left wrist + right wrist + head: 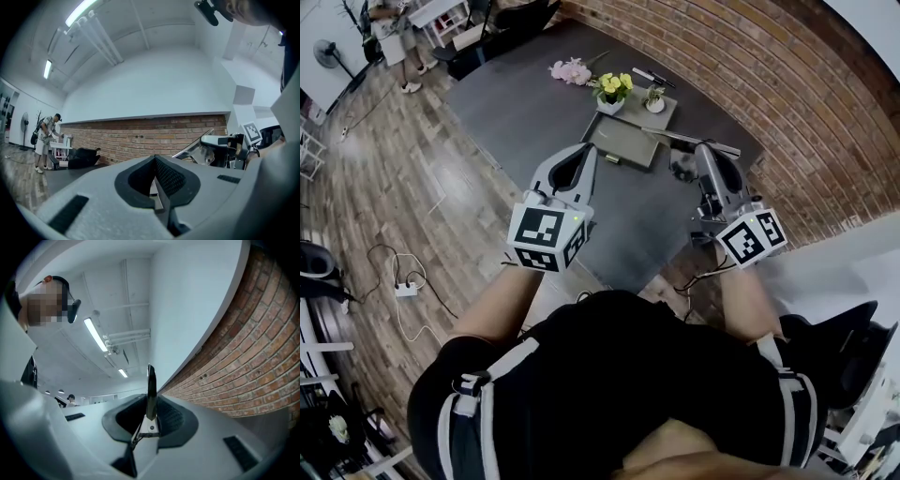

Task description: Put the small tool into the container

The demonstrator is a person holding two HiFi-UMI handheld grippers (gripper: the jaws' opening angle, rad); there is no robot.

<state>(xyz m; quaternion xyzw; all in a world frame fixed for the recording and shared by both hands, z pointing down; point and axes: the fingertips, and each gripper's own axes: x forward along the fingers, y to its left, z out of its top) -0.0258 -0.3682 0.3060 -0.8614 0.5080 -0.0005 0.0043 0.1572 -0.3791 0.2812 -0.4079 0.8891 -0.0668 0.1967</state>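
Observation:
My right gripper (pixel 705 150) hangs over the right part of the dark table (pixel 534 112) and points slightly upward. In the right gripper view it (pixel 150 401) is shut on the small tool (pixel 150 390), a slim dark blade with a shiny metal hinge that sticks up out of the pads. The container (pixel 623 141), a flat grey tray, lies on the table between and just beyond the two grippers. My left gripper (pixel 586 150) is held level beside the tray's left end. Its tips (pixel 154 159) meet, and I see nothing gripped in them.
Behind the tray stand a pot of yellow flowers (pixel 612 89) and a small plant pot (pixel 654 98), with pink flowers (pixel 570 70) to their left. A silver rod (pixel 698 141) and a small dark object (pixel 682 171) lie near my right gripper. A brick wall (pixel 787 112) borders the table on the right.

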